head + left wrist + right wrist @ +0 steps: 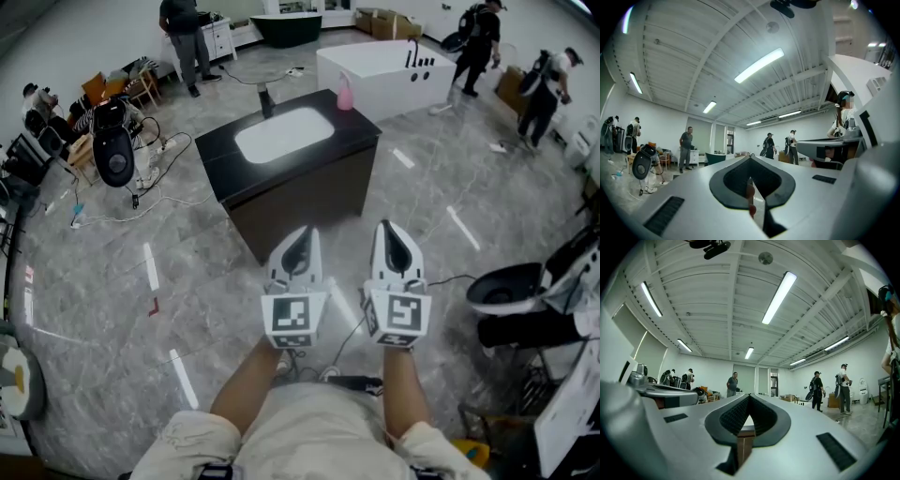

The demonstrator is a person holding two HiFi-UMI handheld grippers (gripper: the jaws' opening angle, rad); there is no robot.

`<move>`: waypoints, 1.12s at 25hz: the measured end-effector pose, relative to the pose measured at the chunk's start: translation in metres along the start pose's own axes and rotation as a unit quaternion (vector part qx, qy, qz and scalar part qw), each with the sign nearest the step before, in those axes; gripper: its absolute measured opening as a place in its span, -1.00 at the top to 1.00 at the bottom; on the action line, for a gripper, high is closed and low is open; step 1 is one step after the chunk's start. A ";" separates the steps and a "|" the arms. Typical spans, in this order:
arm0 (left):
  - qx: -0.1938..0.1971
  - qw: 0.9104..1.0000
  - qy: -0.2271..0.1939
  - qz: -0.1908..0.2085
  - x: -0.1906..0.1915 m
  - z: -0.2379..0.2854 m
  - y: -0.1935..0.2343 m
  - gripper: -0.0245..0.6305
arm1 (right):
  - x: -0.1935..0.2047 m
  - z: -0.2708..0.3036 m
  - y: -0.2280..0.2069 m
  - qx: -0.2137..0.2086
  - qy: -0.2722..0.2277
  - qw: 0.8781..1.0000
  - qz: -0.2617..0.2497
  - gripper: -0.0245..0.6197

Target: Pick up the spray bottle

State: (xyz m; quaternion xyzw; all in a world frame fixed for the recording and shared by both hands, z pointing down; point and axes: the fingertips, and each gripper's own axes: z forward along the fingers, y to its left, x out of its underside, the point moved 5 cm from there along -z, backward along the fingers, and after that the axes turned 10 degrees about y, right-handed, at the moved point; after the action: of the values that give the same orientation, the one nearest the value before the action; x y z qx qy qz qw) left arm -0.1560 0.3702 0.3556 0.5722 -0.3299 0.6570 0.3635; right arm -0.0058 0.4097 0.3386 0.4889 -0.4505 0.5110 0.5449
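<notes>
Head view: left gripper (303,231) and right gripper (387,227), 2 sets of jaws closed and empty, well short of pink spray bottle (345,94) on vanity counter's (218,157) far corner. Risk: arriving closed, jaws could topple it.

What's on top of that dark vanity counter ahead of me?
A white basin is set into the counter, a dark faucet stands behind it, and a pink bottle stands at the back right corner. The cabinet's inside is hidden.

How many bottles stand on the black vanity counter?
1: a pink bottle at the far right corner of the counter, past the white basin. None appears hidden.
</notes>
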 end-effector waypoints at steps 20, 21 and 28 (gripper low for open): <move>0.022 1.000 0.005 -0.010 0.005 0.079 -0.005 0.92 | 0.014 0.059 -0.040 0.017 0.013 1.000 0.003 0.91; 0.024 1.000 0.004 -0.012 0.004 0.086 -0.001 0.92 | 0.013 0.067 -0.040 0.016 0.011 1.000 0.002 0.91; 0.027 0.999 0.001 -0.019 -0.003 0.131 0.047 0.92 | -0.002 0.130 -0.020 0.014 0.004 1.000 -0.005 0.91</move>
State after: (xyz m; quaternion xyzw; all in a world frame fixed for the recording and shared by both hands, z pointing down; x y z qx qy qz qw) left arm -0.1293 0.2341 0.3681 0.5873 -0.3012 0.6591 0.3604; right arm 0.0155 0.2808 0.3506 0.4970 -0.4387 0.5166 0.5420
